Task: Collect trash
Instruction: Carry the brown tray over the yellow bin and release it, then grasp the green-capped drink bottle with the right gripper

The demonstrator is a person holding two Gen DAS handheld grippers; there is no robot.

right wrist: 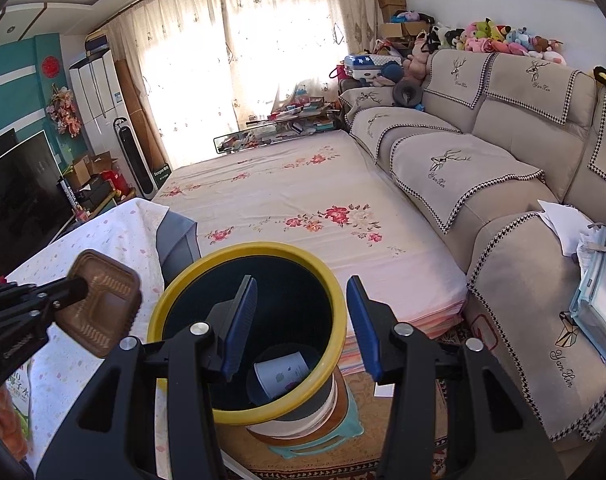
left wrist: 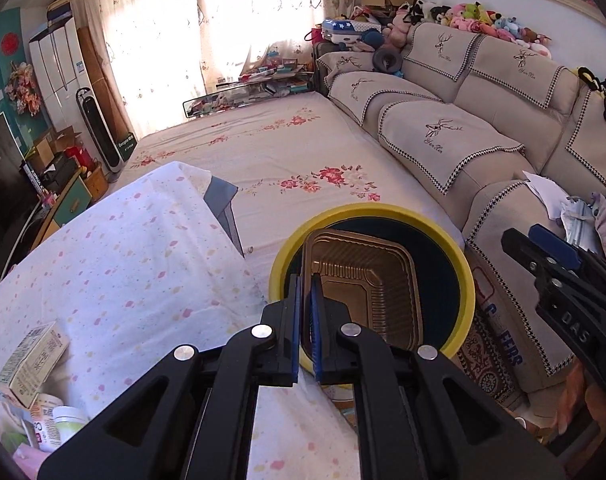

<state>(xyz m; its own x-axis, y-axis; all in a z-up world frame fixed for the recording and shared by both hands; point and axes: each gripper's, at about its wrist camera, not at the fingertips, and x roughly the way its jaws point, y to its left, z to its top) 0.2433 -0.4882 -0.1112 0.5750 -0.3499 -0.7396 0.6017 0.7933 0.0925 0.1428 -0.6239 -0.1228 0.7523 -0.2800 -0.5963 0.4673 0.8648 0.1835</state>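
Observation:
My left gripper (left wrist: 305, 280) is shut on the edge of a brown ribbed plastic tray (left wrist: 367, 280). In the left wrist view the tray hangs in front of the mouth of a yellow-rimmed dark bin (left wrist: 469, 280). The right wrist view shows the same left gripper (right wrist: 79, 286) holding the tray (right wrist: 107, 312) just left of the bin's rim (right wrist: 163, 304). A white cup (right wrist: 283, 372) lies at the bottom of the bin. My right gripper (right wrist: 301, 280) is open above the bin's right side with nothing between its fingers. It also shows at the right edge as the right gripper (left wrist: 515, 240).
The bin stands on a teal stool (right wrist: 315, 436) on a patterned rug. A table under a spotted white cloth (left wrist: 135, 248) carries a carton (left wrist: 31, 356) and a jar (left wrist: 69, 416). Behind is a floral sheet (right wrist: 303, 200), and a beige sofa (right wrist: 523, 272) with papers at right.

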